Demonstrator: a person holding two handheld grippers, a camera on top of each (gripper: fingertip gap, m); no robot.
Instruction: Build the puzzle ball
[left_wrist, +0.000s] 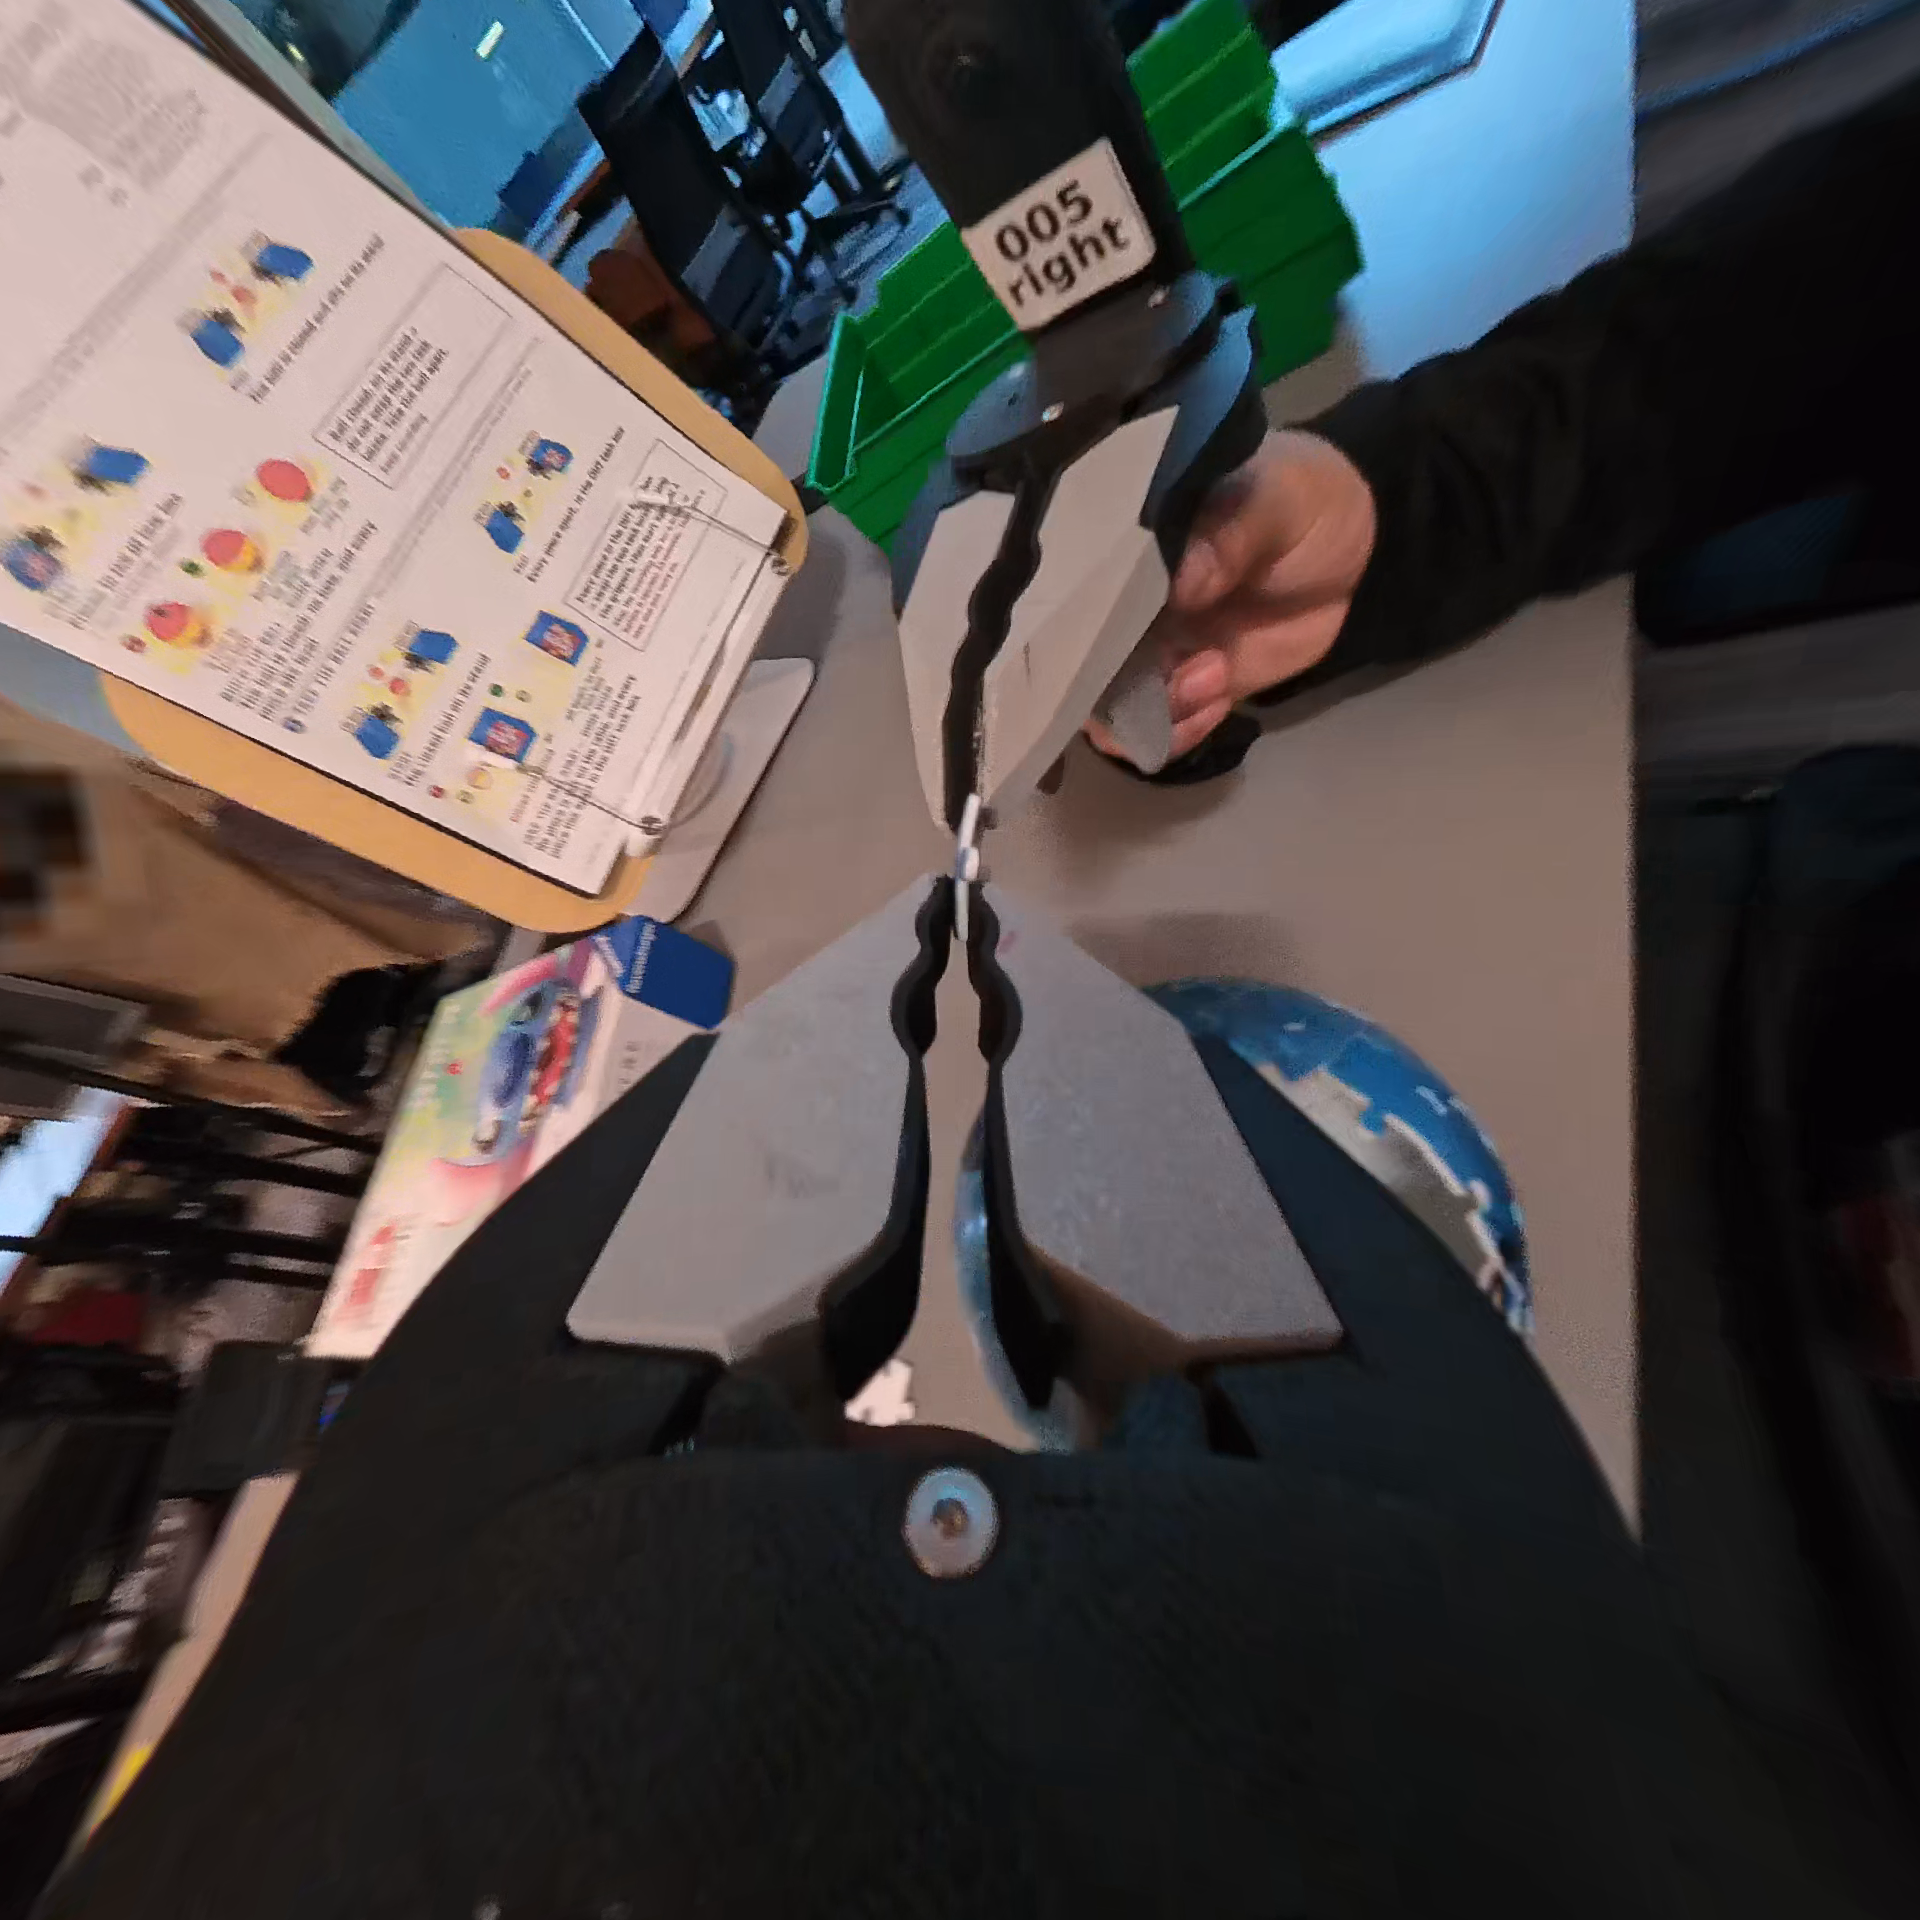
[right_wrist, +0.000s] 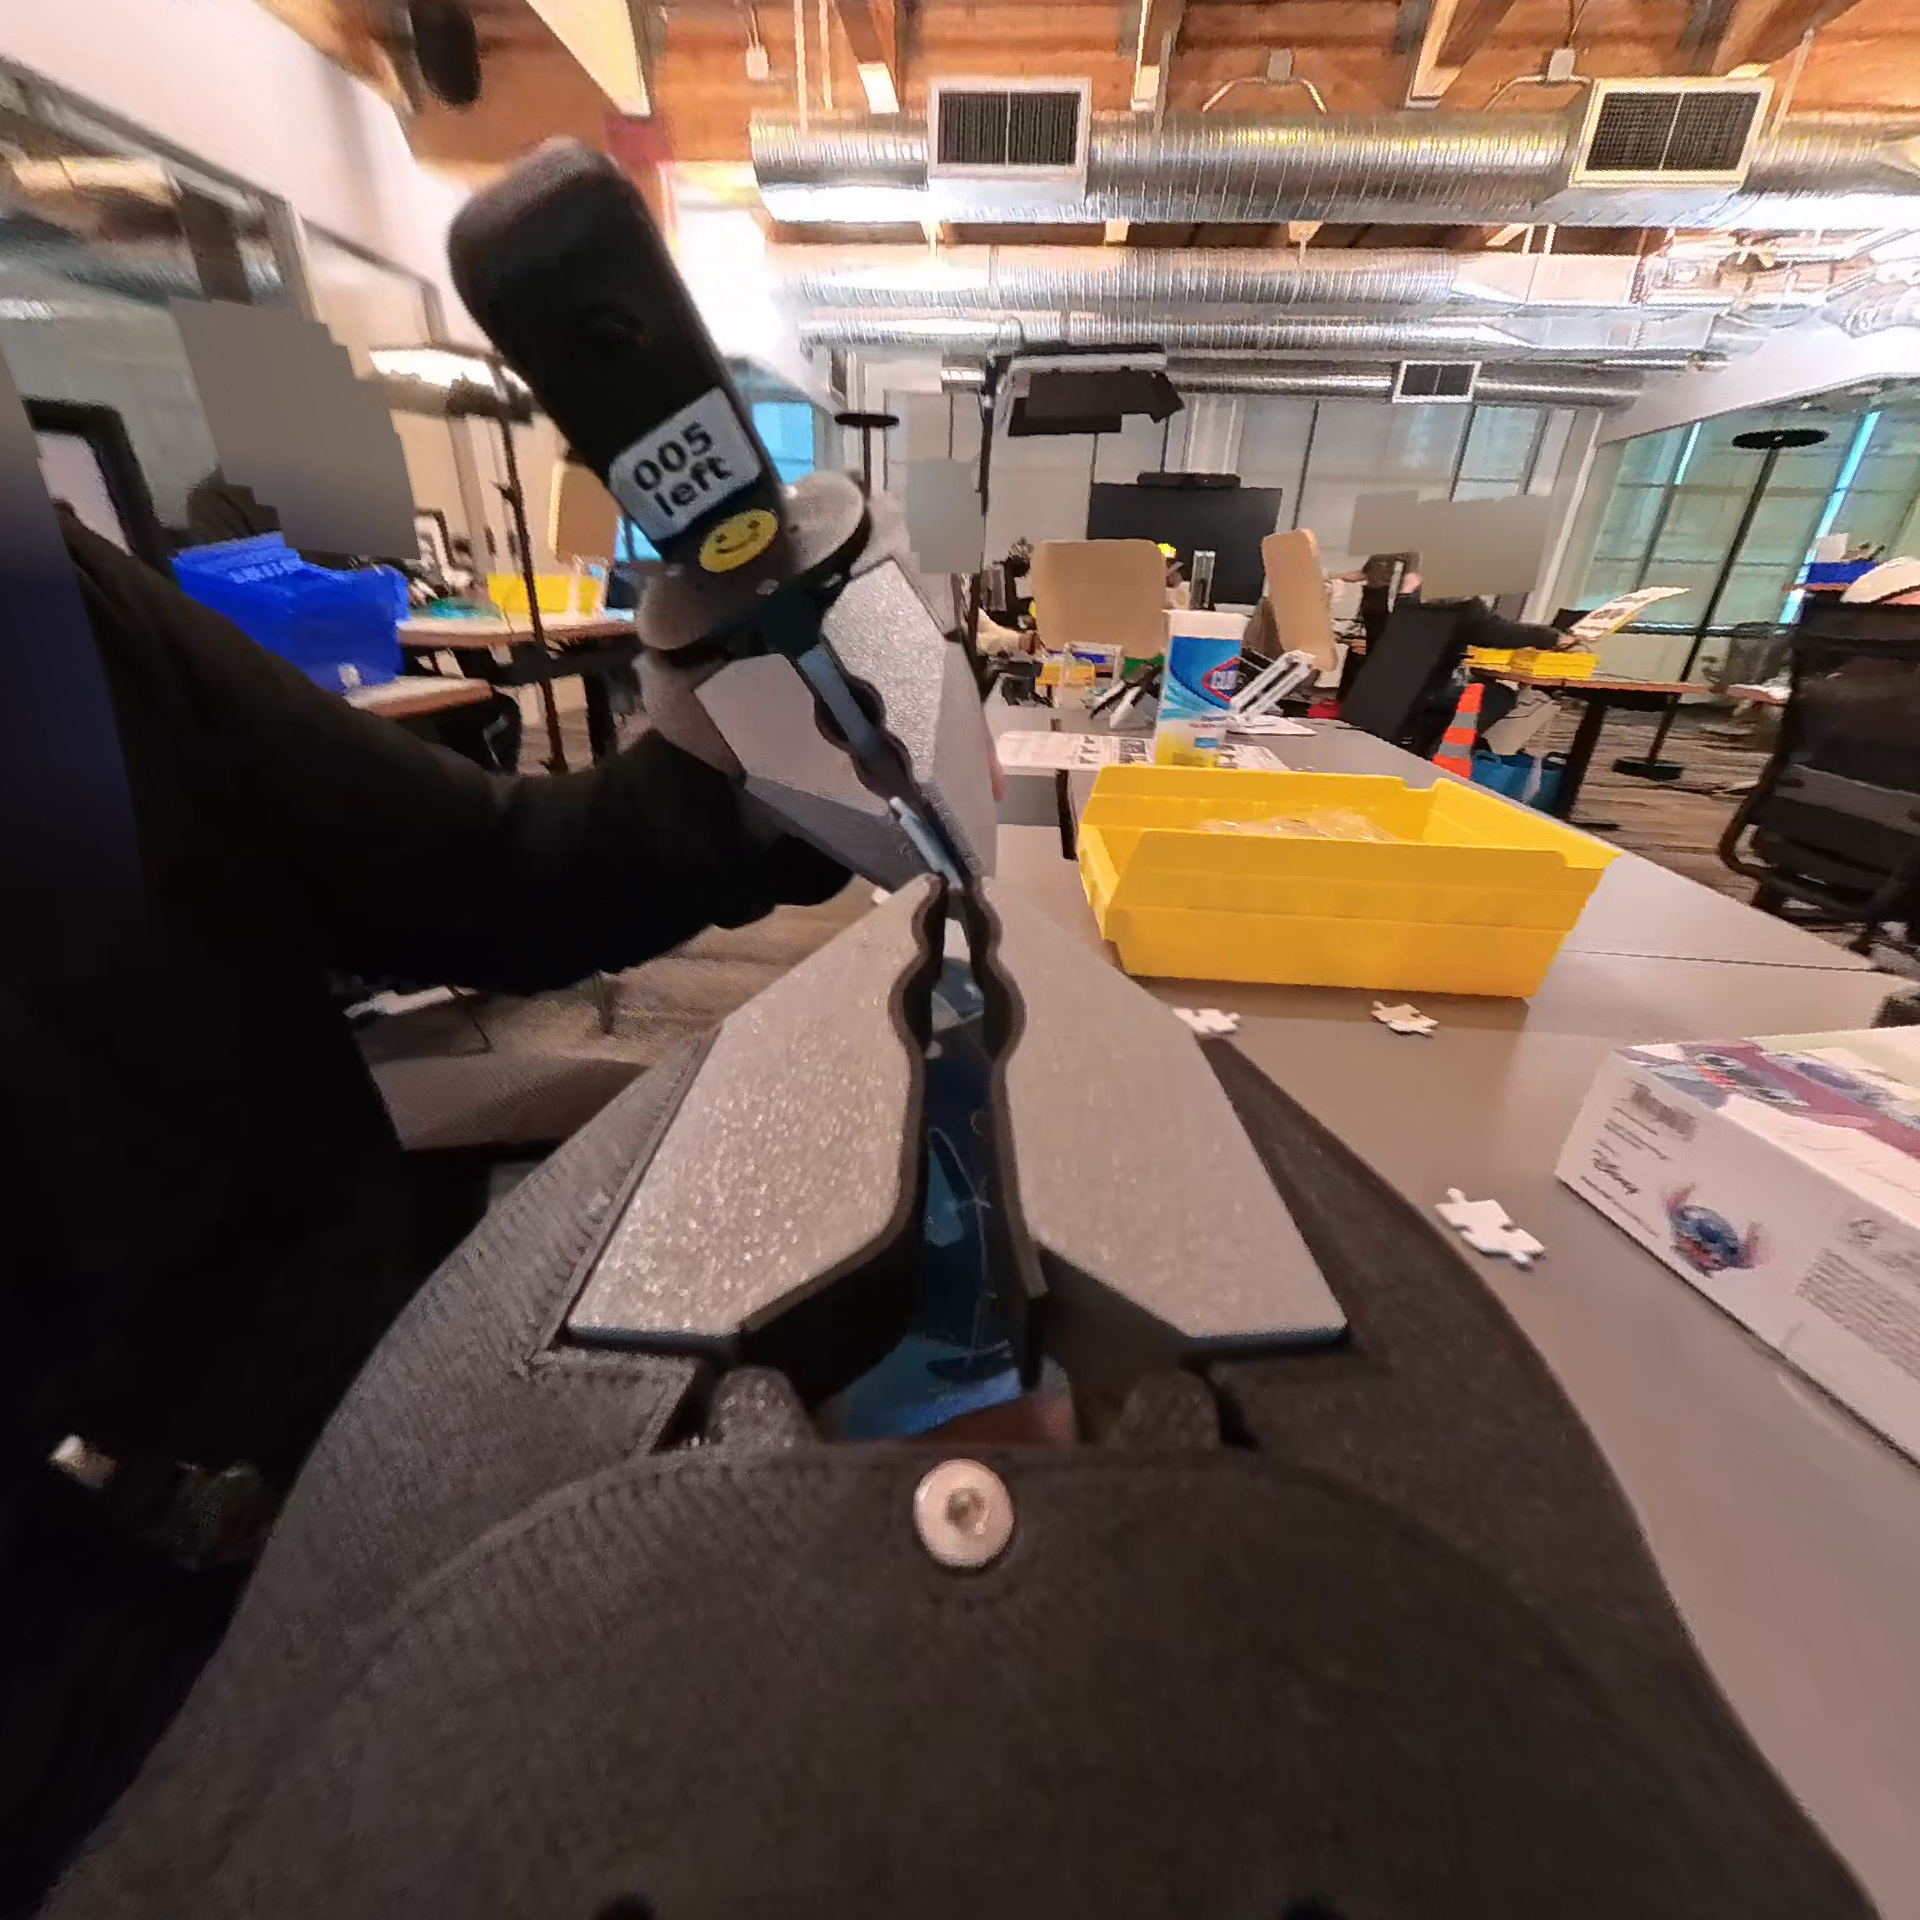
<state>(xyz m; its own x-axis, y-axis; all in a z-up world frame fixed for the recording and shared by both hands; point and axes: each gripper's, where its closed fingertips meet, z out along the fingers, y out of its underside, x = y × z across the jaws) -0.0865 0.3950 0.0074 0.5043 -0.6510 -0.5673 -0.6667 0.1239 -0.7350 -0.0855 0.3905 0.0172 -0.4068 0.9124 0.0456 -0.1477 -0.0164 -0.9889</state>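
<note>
A small white and blue puzzle piece (left_wrist: 969, 862) hangs edge-on in the air between both grippers, above the grey table (left_wrist: 1351, 810). My left gripper (left_wrist: 961, 906) is shut on its near end. My right gripper (left_wrist: 972, 819) comes in from above, held by a hand, and is shut on its far end. In the right wrist view the right gripper (right_wrist: 956, 899) meets the left gripper (right_wrist: 938, 868) tip to tip, with the piece (right_wrist: 916, 823) between the left fingers. The partly built blue puzzle ball (left_wrist: 1382, 1122) sits on the table below; it shows through the right gripper's gap (right_wrist: 956, 1195).
An instruction sheet on a stand (left_wrist: 364, 468) is at the left, green bins (left_wrist: 1195, 260) behind. The puzzle box (right_wrist: 1766, 1174) lies to the right, a yellow bin (right_wrist: 1330, 883) beyond it. Loose pieces (right_wrist: 1486, 1226) lie on the table. The grippers are tip to tip, or close to it.
</note>
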